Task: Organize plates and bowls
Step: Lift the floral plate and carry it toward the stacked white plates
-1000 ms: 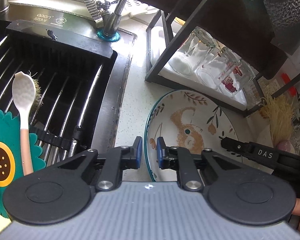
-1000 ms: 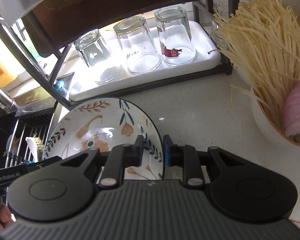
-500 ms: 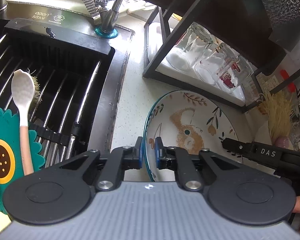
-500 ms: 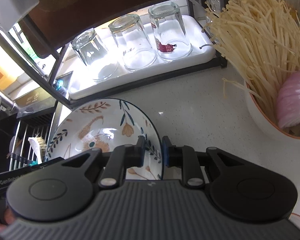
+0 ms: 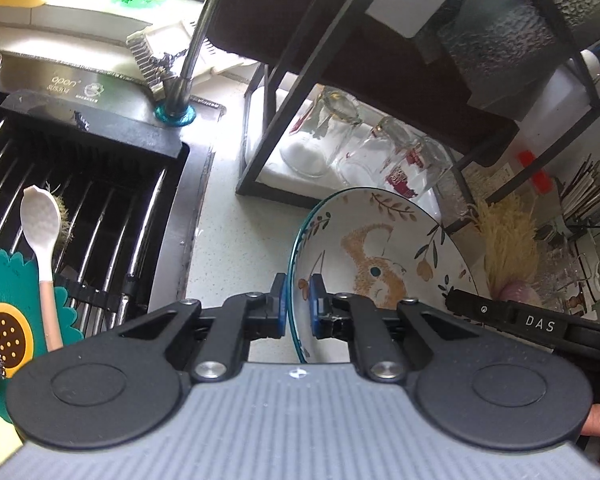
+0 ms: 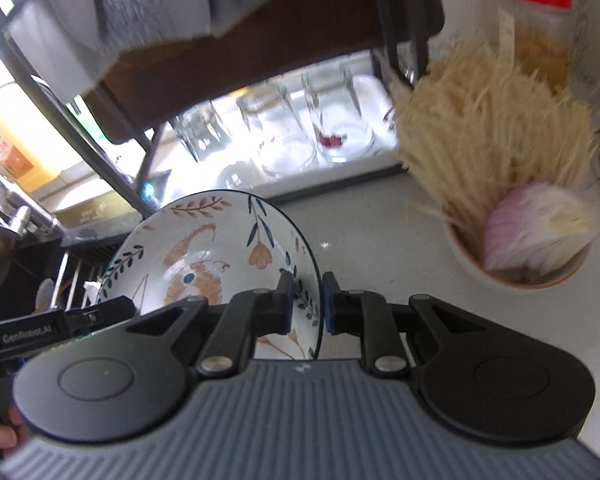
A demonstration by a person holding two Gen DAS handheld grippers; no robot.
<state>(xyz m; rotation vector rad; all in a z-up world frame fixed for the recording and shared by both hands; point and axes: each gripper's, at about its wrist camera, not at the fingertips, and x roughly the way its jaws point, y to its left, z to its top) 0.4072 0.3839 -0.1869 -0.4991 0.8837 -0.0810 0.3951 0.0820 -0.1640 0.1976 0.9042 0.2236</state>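
**Two wrist fisheyes, one shared bowl**

Left wrist view: mounted just behind the jaws, angled steeply down toward the counter (image 5: pixel 228 248), very close in, with sink rack (image 5: pixel 92 200) at 9 o'clock and black shelf frame (image 5: pixel 284 92) at 1 o'clock. Right wrist view: same mounting, same downward tilt, equally close, somewhat blurred. Shared by both: the patterned bowl (image 5: pixel 376 256) (image 6: pixel 208 256) at 12 o'clock, upturned glasses (image 5: pixel 324 136) (image 6: pixel 272 132) beyond, and each other's gripper at the frame edge.

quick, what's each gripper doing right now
left gripper: shut on the bowl rim
right gripper: jaws closing, pads on the bowl's opposite rim
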